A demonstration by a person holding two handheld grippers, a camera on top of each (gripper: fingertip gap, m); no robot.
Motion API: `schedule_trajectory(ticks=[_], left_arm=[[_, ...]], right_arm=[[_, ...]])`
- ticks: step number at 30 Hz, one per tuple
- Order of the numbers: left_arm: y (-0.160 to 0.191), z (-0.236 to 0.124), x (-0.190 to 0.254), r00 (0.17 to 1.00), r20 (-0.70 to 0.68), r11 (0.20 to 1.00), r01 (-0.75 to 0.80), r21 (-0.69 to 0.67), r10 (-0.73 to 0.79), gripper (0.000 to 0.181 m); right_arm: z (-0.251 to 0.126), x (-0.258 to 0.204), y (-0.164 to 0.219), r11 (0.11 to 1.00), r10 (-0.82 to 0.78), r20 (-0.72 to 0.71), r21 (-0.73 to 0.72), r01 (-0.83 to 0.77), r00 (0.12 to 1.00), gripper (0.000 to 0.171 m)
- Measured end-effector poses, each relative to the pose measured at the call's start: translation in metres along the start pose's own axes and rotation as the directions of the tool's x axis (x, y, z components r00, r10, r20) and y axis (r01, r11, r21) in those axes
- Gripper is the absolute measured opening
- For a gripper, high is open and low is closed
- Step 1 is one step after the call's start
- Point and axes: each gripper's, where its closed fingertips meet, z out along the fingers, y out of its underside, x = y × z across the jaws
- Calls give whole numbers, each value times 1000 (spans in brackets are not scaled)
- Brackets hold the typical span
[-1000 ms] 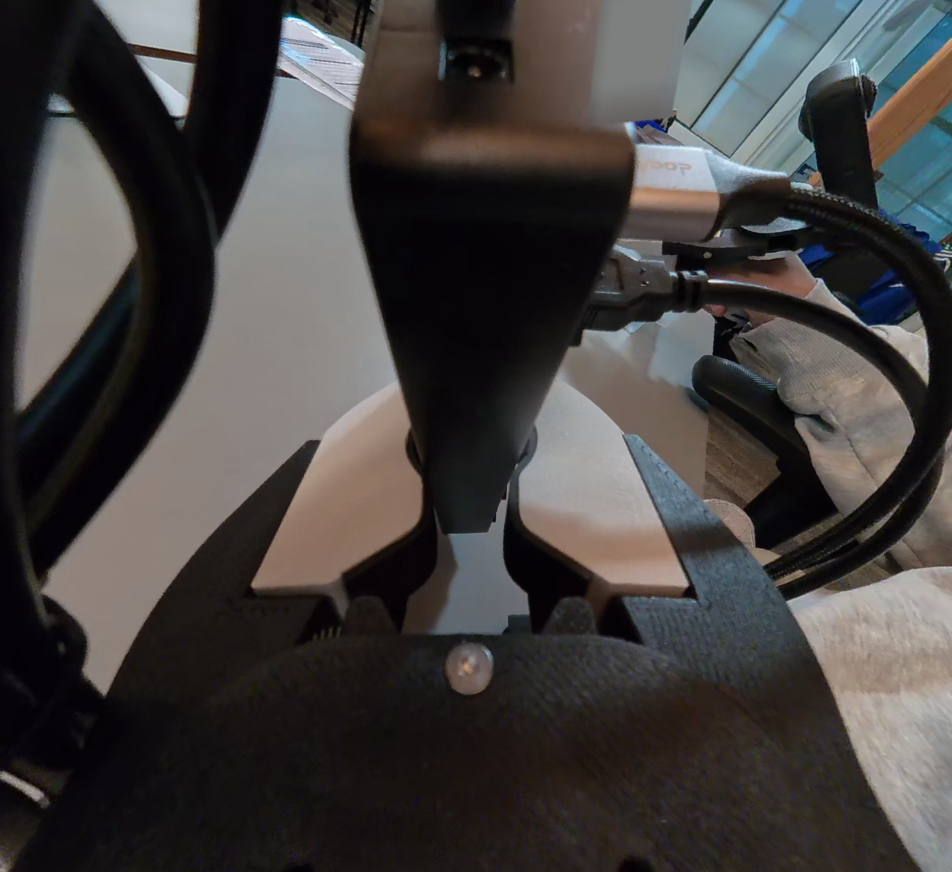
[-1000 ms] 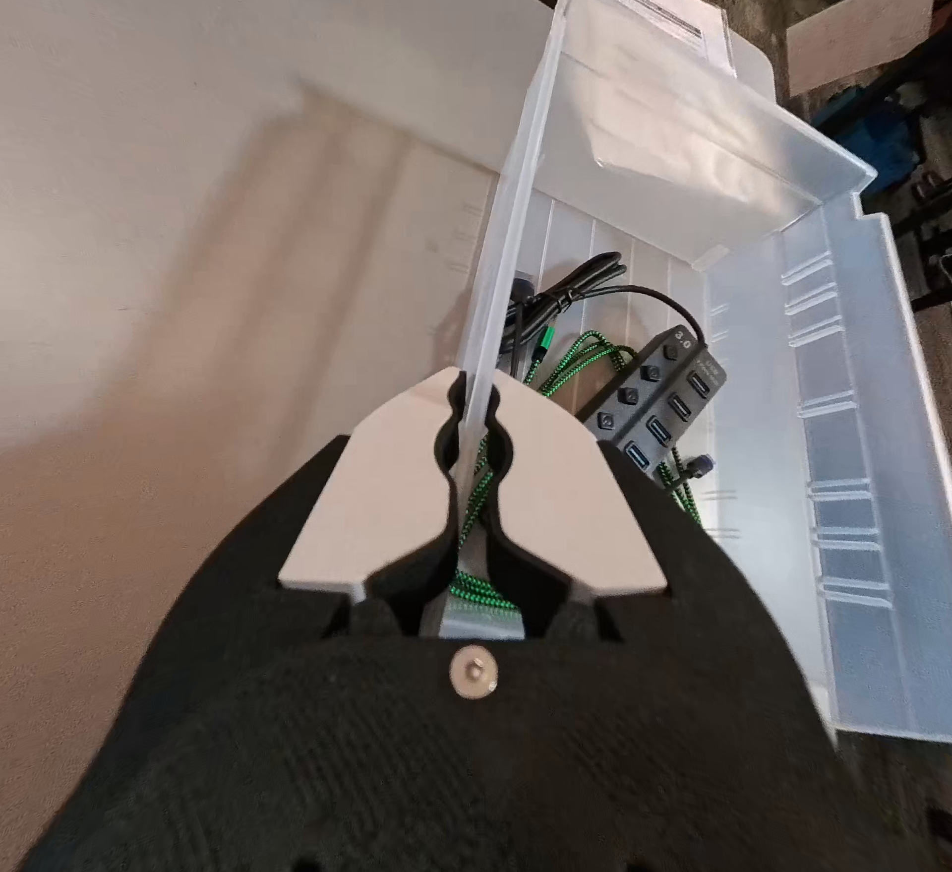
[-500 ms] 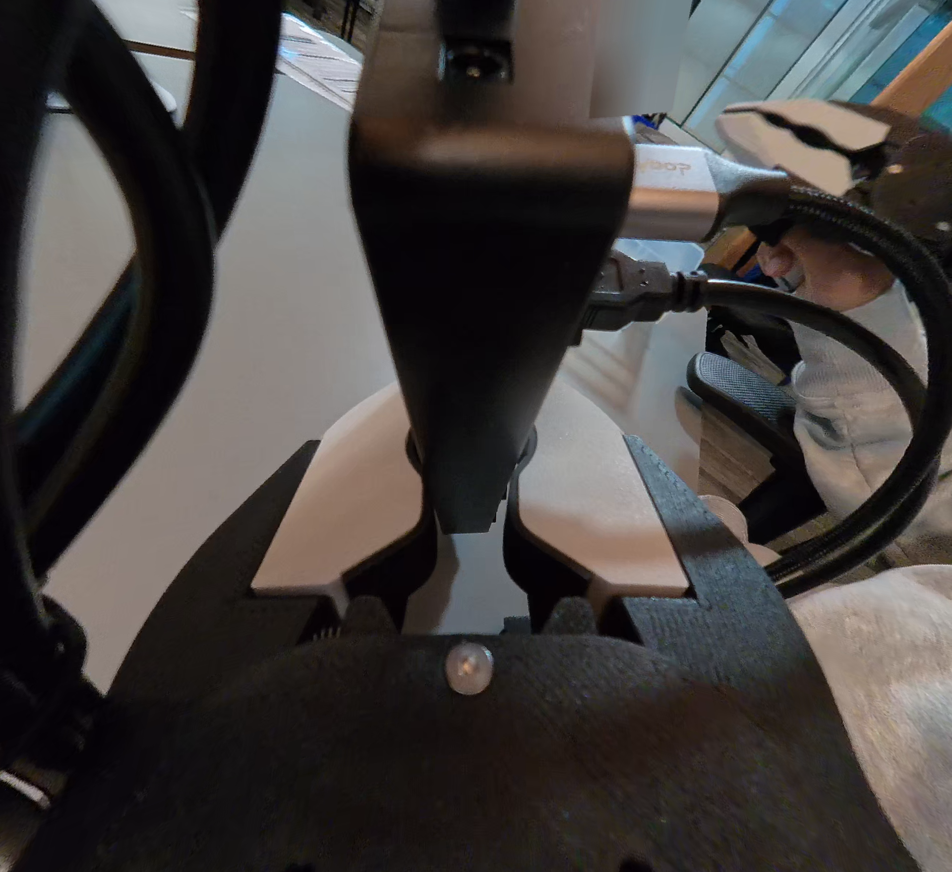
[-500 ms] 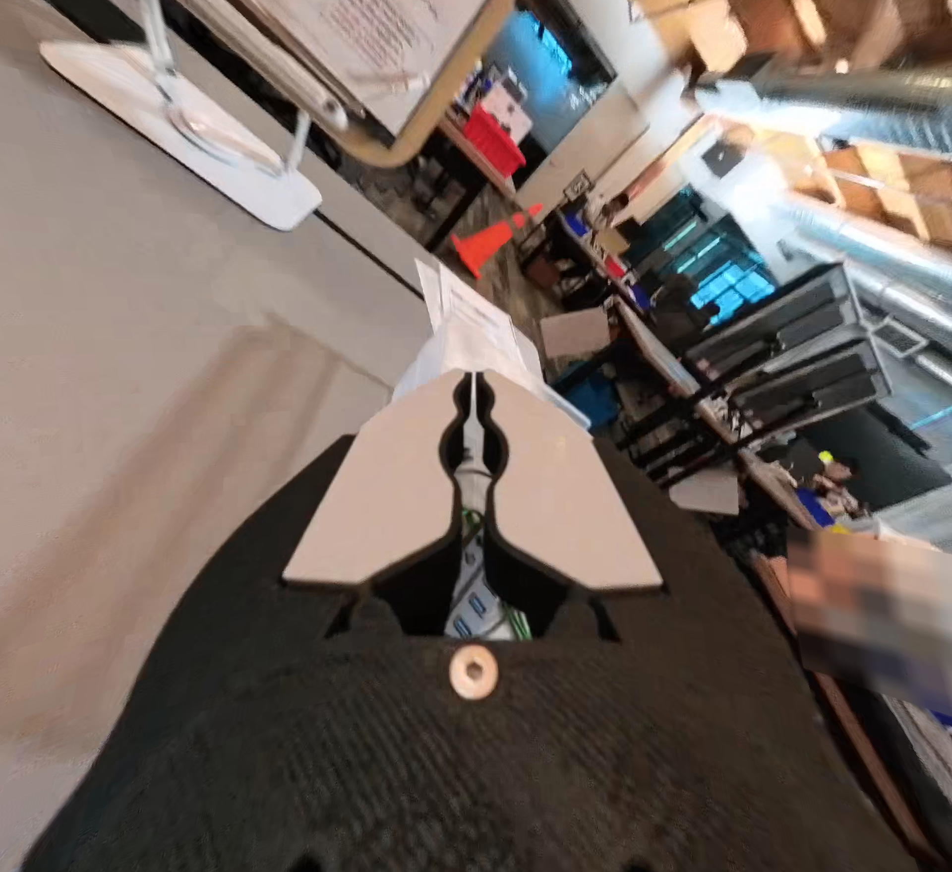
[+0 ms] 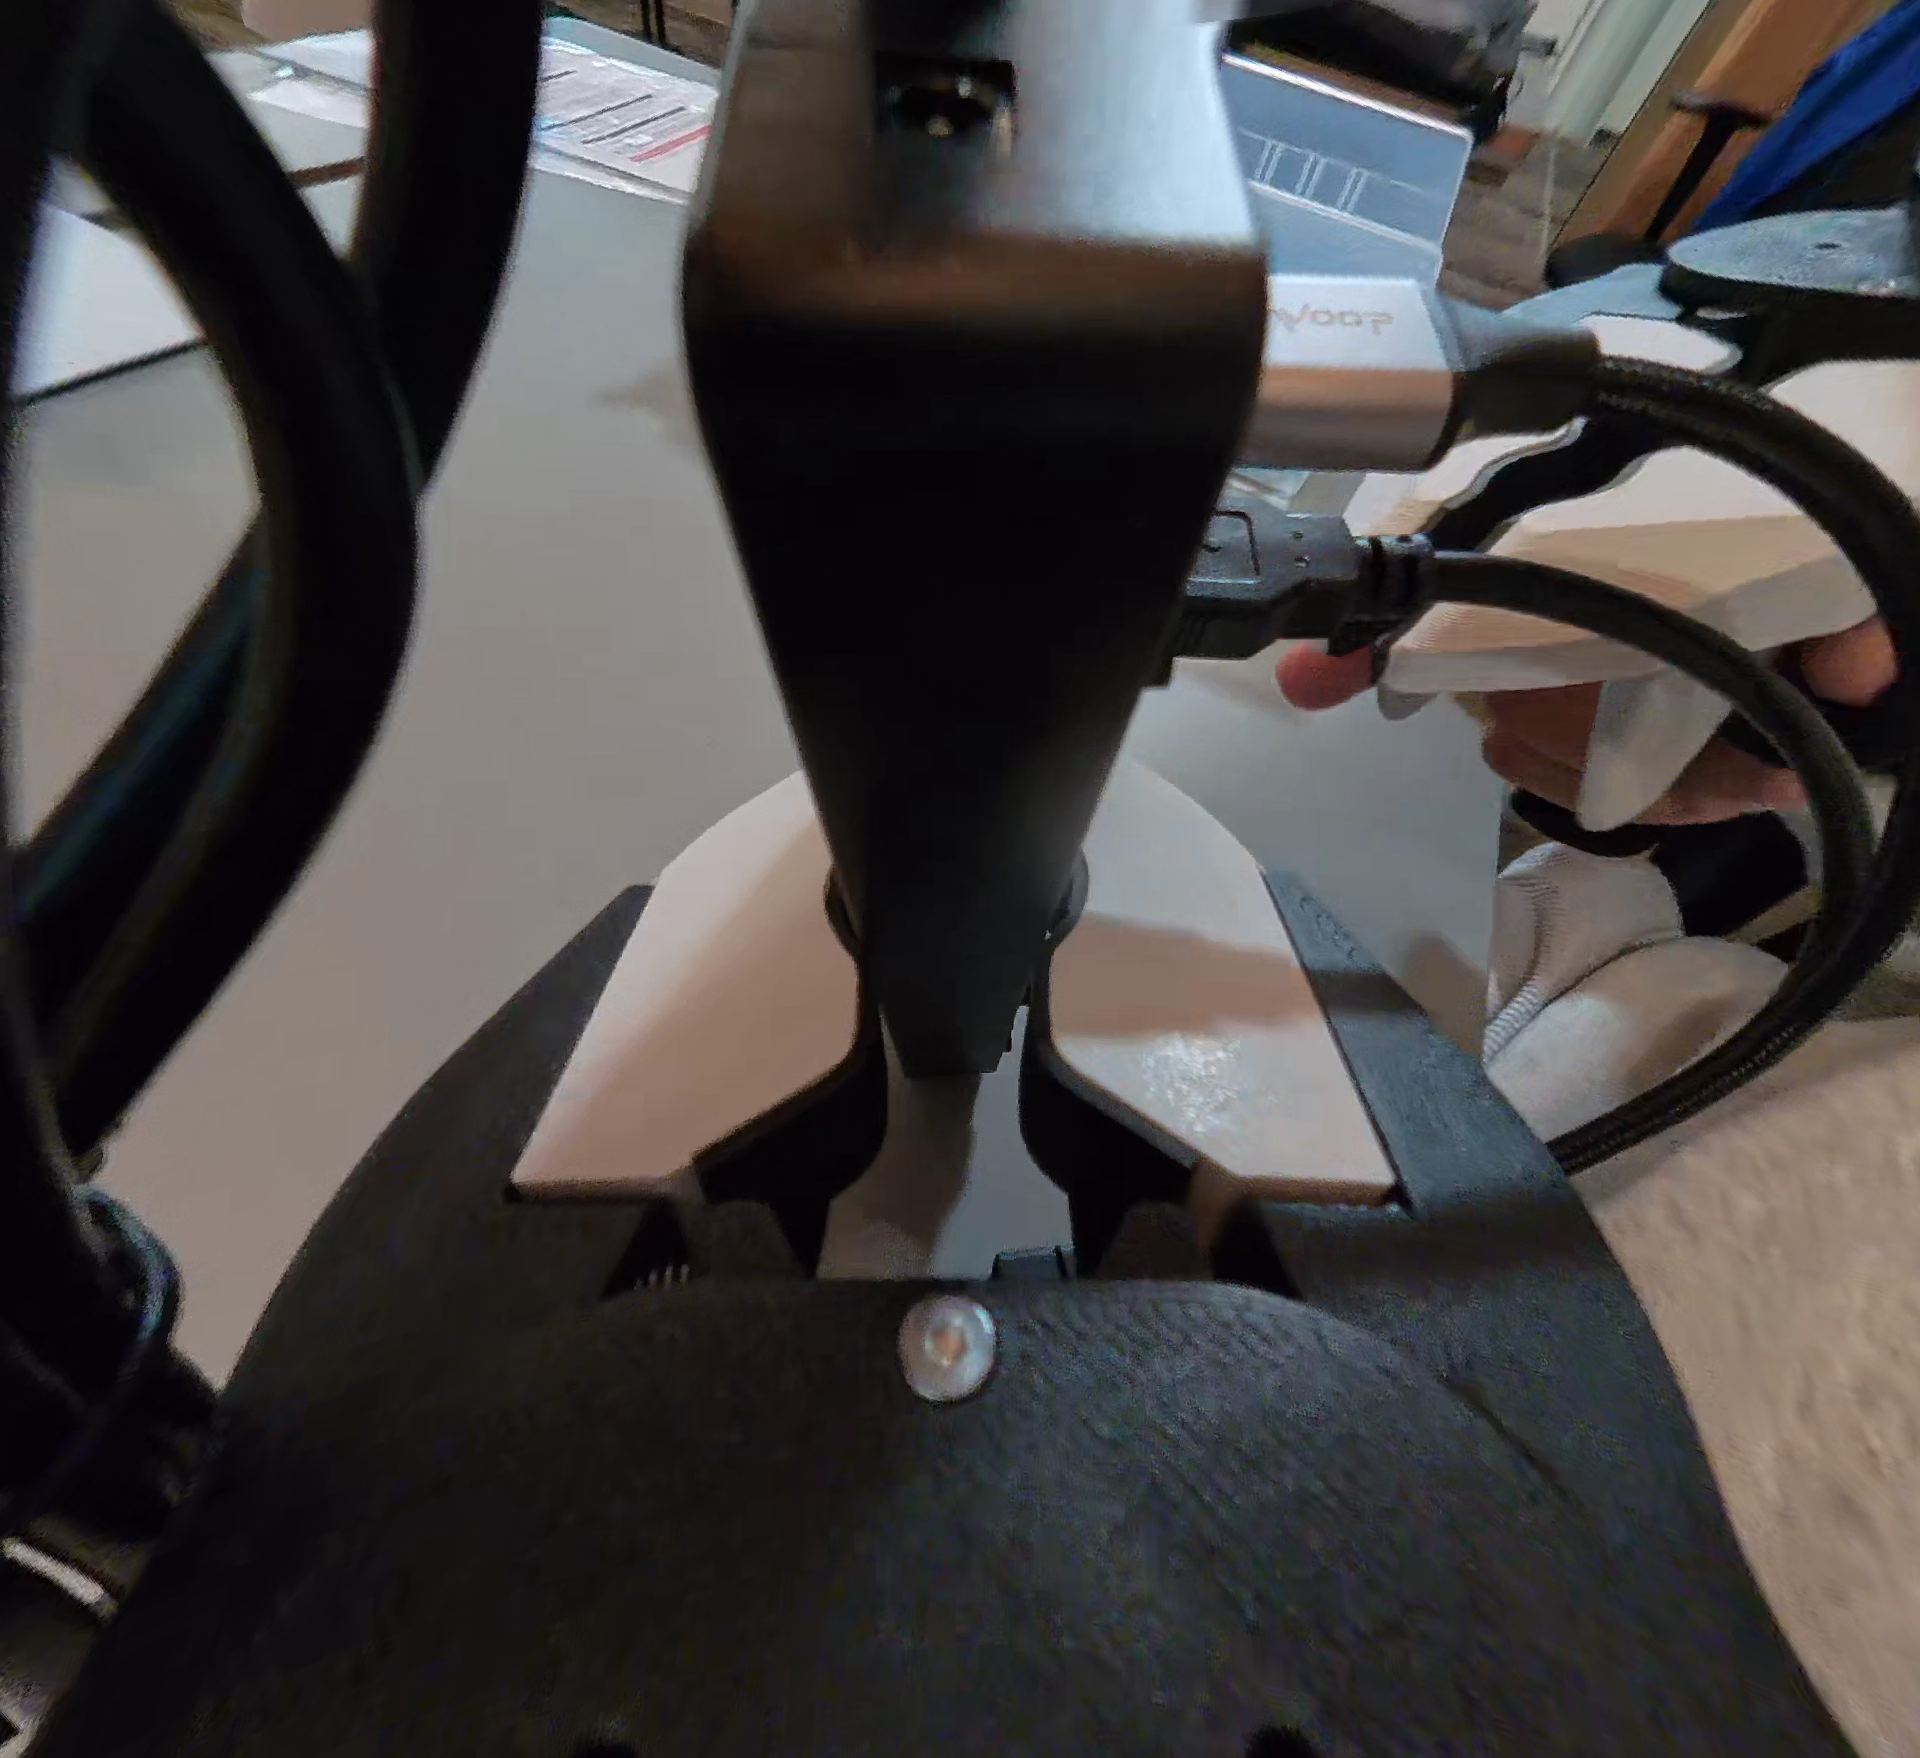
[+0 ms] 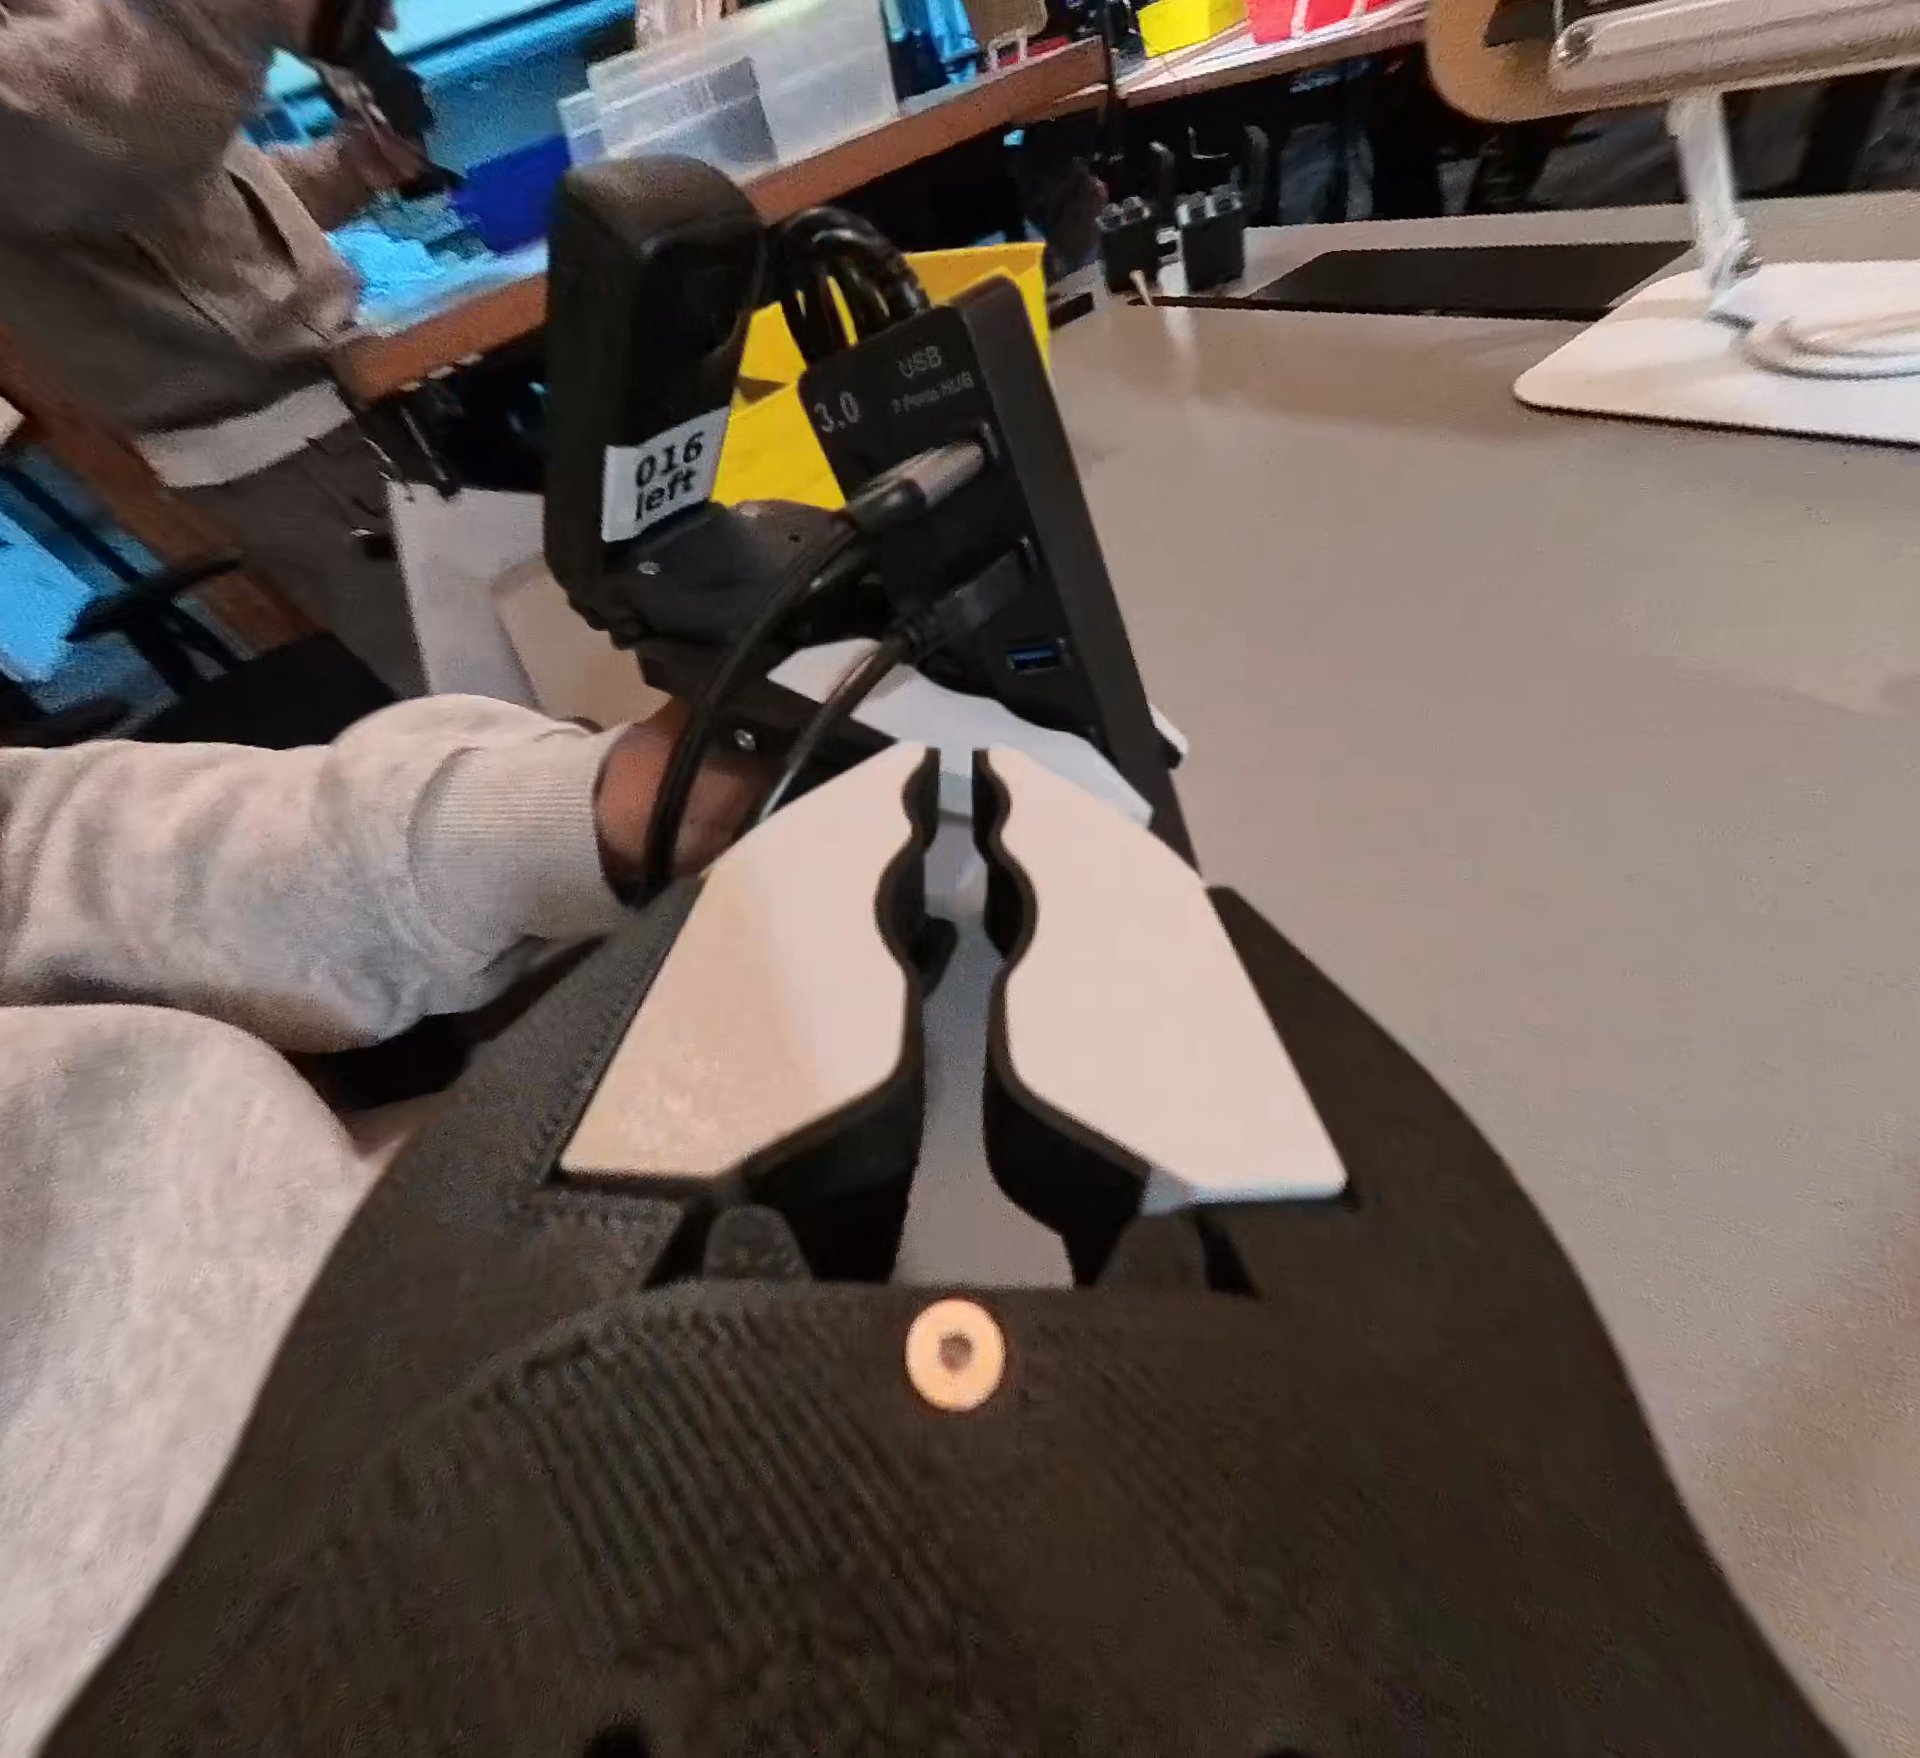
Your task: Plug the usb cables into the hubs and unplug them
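Note:
My left gripper [image 5: 956, 846] is shut on the lower end of a black USB hub [image 5: 966, 513] and holds it upright above the table. Two cables are plugged into the hub's right side: a silver plug with a braided cable [image 5: 1351, 389] above and a black plug [image 5: 1278, 576] below. My right gripper [image 6: 954, 763] is shut and empty, just below and in front of the hub [image 6: 997, 503], with the silver plug [image 6: 925, 472] and black plug [image 6: 977, 602] above its tips. It also shows beside the plugs in the left wrist view [image 5: 1538, 472].
The grey table [image 6: 1455, 669] runs off to the right, with a white monitor stand [image 6: 1714, 358] at the far right. A clear plastic bin [image 5: 1340, 139] and papers [image 5: 613, 108] lie behind the hub. Black cable loops [image 5: 312, 461] hang left. A yellow box [image 6: 779, 358] and a person [image 6: 156, 254] are behind.
My right gripper let go of the clear bin's wall, swung round and came up beside the hub's plugs. My left gripper kept its hold on the hub.

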Motion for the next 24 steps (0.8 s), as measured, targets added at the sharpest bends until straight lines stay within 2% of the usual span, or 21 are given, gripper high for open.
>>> schedule_trajectory(ticks=[1,10,19,24], left_arm=[[0,1,1,1000,10,1000,-19,-5,19,28],[-3,-1,-1,994,59,996,-94,-5,95,28],[-1,-2,-3,991,72,994,-111,-20,112,29],[-1,-1,2,983,77,985,-168,-31,170,28]], right_arm=[[0,-3,0,999,44,37,3,-45,998,6],[-3,-8,-5,921,380,236,-5,-390,895,14],[-8,-8,-12,863,476,330,3,-505,815,17],[-8,-11,-7,869,473,341,-28,-495,812,19]])
